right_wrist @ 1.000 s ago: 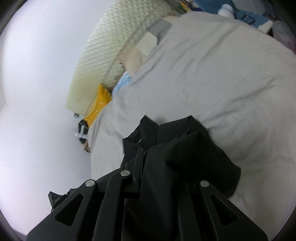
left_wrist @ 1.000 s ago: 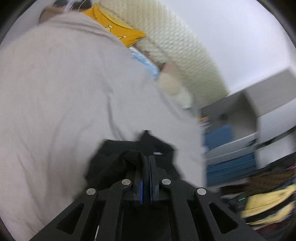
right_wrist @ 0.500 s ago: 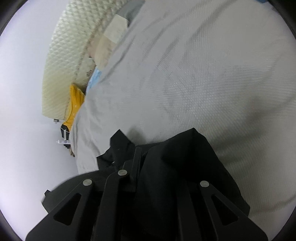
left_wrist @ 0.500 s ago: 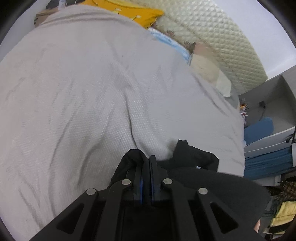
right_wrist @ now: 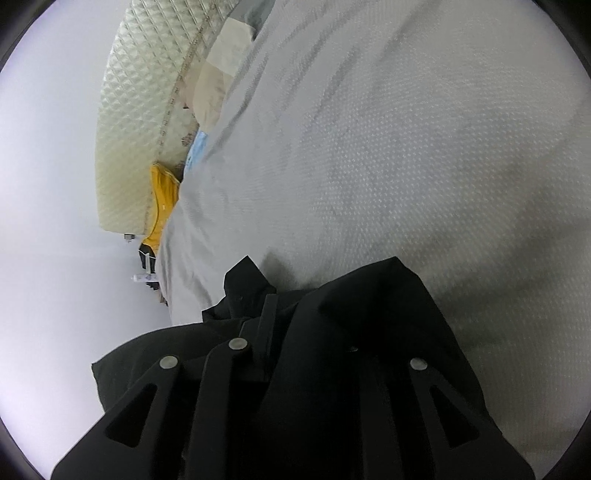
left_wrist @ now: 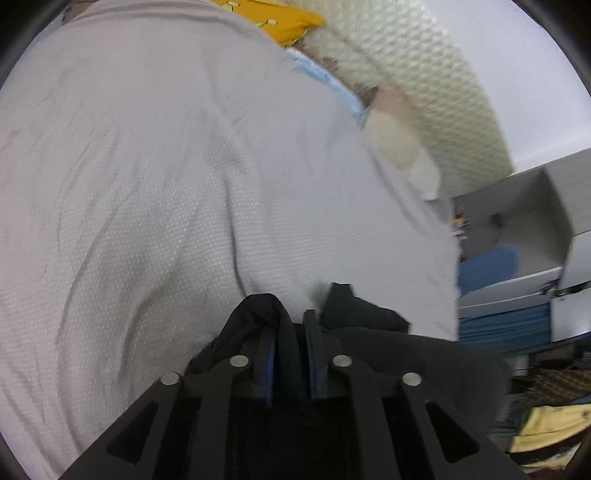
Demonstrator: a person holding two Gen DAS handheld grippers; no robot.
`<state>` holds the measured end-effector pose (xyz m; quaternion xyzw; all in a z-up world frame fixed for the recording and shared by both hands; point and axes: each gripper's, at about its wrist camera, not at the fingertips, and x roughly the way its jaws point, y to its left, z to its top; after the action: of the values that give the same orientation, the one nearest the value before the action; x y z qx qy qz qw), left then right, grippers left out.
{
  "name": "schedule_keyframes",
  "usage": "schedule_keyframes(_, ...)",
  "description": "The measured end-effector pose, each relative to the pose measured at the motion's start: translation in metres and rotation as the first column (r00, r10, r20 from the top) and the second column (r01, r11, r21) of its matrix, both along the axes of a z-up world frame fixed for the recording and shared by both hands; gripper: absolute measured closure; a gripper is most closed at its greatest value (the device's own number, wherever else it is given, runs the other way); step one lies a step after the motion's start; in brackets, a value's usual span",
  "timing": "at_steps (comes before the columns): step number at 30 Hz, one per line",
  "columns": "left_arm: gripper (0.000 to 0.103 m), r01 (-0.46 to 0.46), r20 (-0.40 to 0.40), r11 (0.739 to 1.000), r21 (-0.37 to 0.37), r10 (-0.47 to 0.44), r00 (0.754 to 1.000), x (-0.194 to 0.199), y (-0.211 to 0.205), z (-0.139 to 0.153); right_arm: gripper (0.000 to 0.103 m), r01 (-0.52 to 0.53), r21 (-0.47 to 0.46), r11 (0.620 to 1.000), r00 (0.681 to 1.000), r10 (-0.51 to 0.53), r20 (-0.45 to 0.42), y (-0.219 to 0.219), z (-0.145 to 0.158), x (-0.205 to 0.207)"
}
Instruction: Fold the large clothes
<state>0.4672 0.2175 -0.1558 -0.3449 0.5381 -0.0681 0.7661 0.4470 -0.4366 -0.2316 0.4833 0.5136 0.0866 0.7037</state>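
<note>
Black garment (left_wrist: 369,332) is down on the near edge of the grey bedspread (left_wrist: 184,184), looks like it's being laid out to fold. Left gripper (left_wrist: 290,328) jaws just opened, cloth loose between them, clamped a second ago. Right gripper (right_wrist: 295,317) also opening, but fabric drapes over it, so can't tell.

Black garment (left_wrist: 373,343) lying on pale grey dotted-weave bedcover (left_wrist: 166,184); cream quilted headboard (left_wrist: 436,85) showing; yellow pillow (left_wrist: 273,18) showing.
</note>
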Motion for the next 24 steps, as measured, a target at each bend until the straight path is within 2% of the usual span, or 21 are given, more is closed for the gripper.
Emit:
schedule_keyframes(1,0.073,-0.015,0.002,1.0,-0.026,0.015,1.0,-0.009,0.007,0.005,0.084,0.005,0.005,1.0,1.0,-0.005,0.003,0.0,0.002,-0.003)
schedule_keyframes(3,0.041,-0.039,0.01,0.999,-0.022,0.039,0.999,-0.032,0.02,0.021,0.083,0.014,0.012,1.0,1.0,-0.014,0.005,0.0,0.006,-0.013)
schedule_keyframes(5,0.034,-0.023,0.066,1.0,0.0,0.023,0.998,-0.056,0.03,0.043,0.081,0.016,0.004,1.0,1.0,-0.016,0.012,0.002,0.01,-0.019)
schedule_keyframes(7,0.034,0.0,0.121,0.997,0.072,-0.009,0.993,-0.076,0.032,0.065,0.078,0.018,-0.014,1.0,1.0,-0.018,0.001,0.003,0.014,-0.024)
schedule_keyframes(8,0.034,0.009,0.174,0.991,0.13,-0.032,0.984,-0.092,0.028,0.079,0.075,0.023,-0.013,1.0,1.0,-0.023,0.007,0.003,0.019,-0.026)
schedule_keyframes(9,0.034,0.024,0.216,0.988,0.152,-0.057,0.975,-0.1,0.022,0.088,0.067,0.027,-0.008,1.0,1.0,-0.027,0.014,0.002,0.023,-0.028)
schedule_keyframes(10,0.034,0.045,0.255,0.987,0.157,-0.085,0.963,-0.111,0.014,0.096,0.056,0.031,-0.002,1.0,0.999,-0.031,0.021,0.001,0.027,-0.031)
schedule_keyframes(12,0.034,0.098,0.305,0.984,0.147,-0.139,0.942,-0.132,-0.007,0.105,0.045,0.035,0.002,0.999,0.999,-0.035,0.035,-0.001,0.038,-0.035)
schedule_keyframes(17,0.034,0.231,0.361,0.959,0.164,-0.276,0.891,-0.16,-0.076,0.108,0.044,0.013,-0.049,0.999,0.997,-0.009,0.075,-0.009,0.079,-0.054)
schedule_keyframes(20,0.034,0.286,0.386,0.932,0.222,-0.354,0.852,-0.174,-0.113,0.107,0.041,-0.002,-0.119,0.993,0.995,0.014,0.094,-0.012,0.102,-0.069)
schedule_keyframes(22,0.034,0.313,0.396,0.91,0.273,-0.403,0.825,-0.183,-0.133,0.106,0.032,0.007,-0.168,0.986,0.994,0.012,0.11,-0.021,0.116,-0.082)
schedule_keyframes(24,0.034,0.331,0.395,0.891,0.31,-0.437,0.808,-0.191,-0.149,0.103,0.03,0.034,-0.252,0.967,0.992,-0.002,0.128,-0.028,0.133,-0.096)
